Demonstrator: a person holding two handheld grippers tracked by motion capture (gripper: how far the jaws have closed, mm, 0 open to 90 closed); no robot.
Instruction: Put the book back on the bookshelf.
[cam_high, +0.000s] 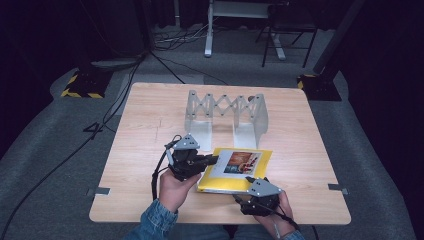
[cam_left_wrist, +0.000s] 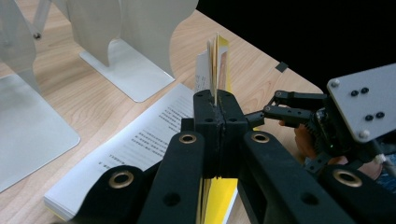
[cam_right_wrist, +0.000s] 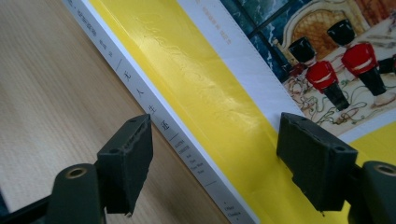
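From my seat, the metal book rack (cam_high: 226, 116) stands at twelve o'clock, its two base plates running toward me and leaving a narrow bare lane between them. The yellow book (cam_high: 235, 170) lies just short of it, blocking the straight way in. My left gripper (cam_high: 212, 161) is clamped on the book's edge at ten o'clock of it; my right gripper (cam_high: 252, 196), jaws apart, sits at six. Wide bare table (cam_high: 145, 130) lies at nine and three o'clock of the rack.
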